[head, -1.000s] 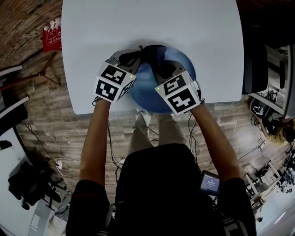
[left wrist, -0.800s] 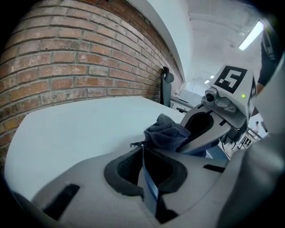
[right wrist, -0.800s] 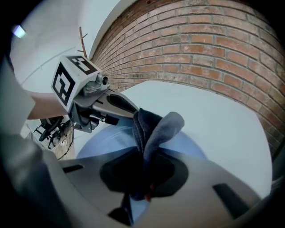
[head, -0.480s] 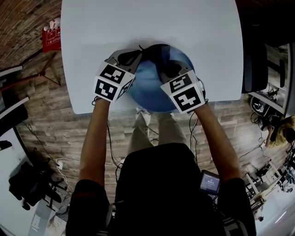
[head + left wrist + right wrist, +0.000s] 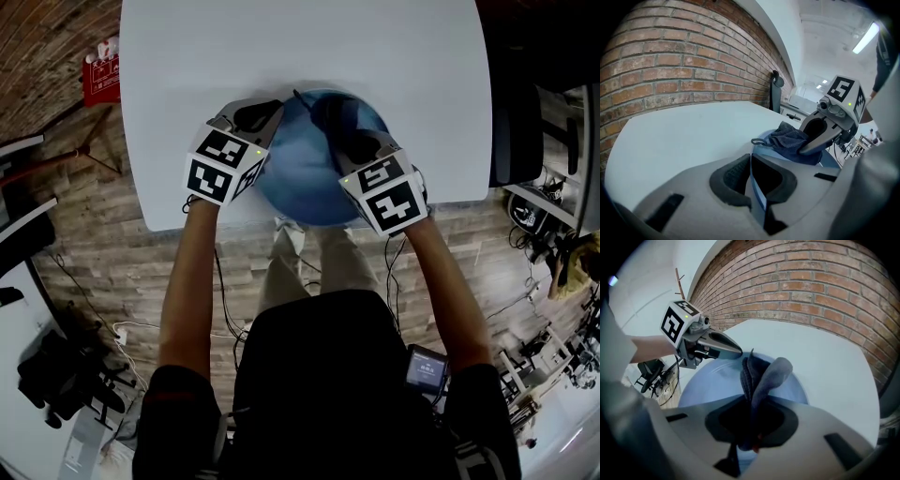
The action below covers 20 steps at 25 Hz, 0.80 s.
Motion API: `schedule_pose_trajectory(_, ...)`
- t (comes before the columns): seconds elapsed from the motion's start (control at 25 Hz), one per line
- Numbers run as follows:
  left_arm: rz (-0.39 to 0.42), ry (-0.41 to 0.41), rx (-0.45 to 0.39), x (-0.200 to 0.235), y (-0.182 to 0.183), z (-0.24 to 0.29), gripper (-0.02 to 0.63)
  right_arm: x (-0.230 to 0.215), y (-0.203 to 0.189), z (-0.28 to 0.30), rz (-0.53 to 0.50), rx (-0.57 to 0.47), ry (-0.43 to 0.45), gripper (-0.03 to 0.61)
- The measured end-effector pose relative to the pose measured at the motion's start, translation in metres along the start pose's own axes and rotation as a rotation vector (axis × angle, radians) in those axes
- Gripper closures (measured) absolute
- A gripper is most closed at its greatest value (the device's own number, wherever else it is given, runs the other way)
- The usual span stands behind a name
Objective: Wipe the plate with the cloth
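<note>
A round blue plate [image 5: 298, 178] lies at the near edge of the white table [image 5: 309, 52], partly over the edge. My left gripper [image 5: 270, 114] is shut on the plate's left rim [image 5: 757, 197]. A dark grey-blue cloth [image 5: 330, 114] rests on the far part of the plate [image 5: 712, 380]. My right gripper [image 5: 349, 141] is shut on the cloth [image 5: 759, 376], which bunches up between its jaws and presses on the plate. In the left gripper view the cloth [image 5: 790, 140] sits under the right gripper [image 5: 820, 136].
A brick wall [image 5: 675, 61] stands beside the table. A red box [image 5: 101, 75] sits on the wooden floor [image 5: 103, 253] at the left. A dark chair [image 5: 520, 122] stands to the right of the table.
My right gripper has dragged the cloth to the right and slightly farther across the plate. The left gripper and the plate have barely shifted.
</note>
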<state>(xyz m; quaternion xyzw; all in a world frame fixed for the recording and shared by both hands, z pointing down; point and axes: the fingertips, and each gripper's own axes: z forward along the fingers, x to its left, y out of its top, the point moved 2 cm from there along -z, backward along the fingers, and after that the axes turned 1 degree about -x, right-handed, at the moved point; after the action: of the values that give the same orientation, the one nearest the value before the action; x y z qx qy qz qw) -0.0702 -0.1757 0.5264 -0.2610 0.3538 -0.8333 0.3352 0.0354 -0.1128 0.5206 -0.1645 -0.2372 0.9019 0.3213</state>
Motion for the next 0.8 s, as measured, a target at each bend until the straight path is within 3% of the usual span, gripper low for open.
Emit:
schedule_pose_trajectory(0.44, 0.0, -0.002, 0.004, 0.001, -0.001, -0.001, 0.584, 0.006, -0.025, -0.013, -0.023, 0.082, 0.006, 0.518)
schedule_pose_trajectory(0.8, -0.004, 0.004, 0.001, 0.001, -0.002, -0.001, 0.584, 0.025, -0.044, -0.019, -0.089, 0.156, 0.06, 0.518)
